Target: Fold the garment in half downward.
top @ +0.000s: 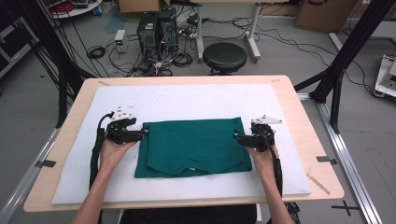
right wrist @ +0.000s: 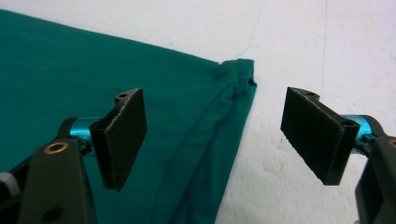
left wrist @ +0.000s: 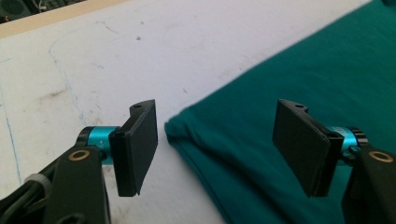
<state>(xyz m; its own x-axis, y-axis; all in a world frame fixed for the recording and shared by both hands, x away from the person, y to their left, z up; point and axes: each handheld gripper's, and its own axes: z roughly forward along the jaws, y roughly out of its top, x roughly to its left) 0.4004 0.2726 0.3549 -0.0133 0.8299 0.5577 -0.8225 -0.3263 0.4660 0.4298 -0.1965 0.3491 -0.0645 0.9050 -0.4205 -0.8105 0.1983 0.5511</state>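
Observation:
A dark green folded garment (top: 192, 147) lies flat in the middle of the white mat (top: 177, 100). My left gripper (top: 145, 132) sits at its far left corner, jaws wide apart, pointing right. In the left gripper view the garment's corner (left wrist: 182, 128) lies between the open pads (left wrist: 137, 147), untouched. My right gripper (top: 236, 136) sits at the far right corner, pointing left. In the right gripper view its jaws stand open over the garment's corner (right wrist: 238, 74), with nothing pinched between the pads (right wrist: 122, 135).
The mat covers a wooden table (top: 299, 107). Beyond the far edge stand a black stool (top: 224, 56), computer towers (top: 156, 29) and loose cables on the floor. Black frame posts (top: 348, 51) rise at the right and left.

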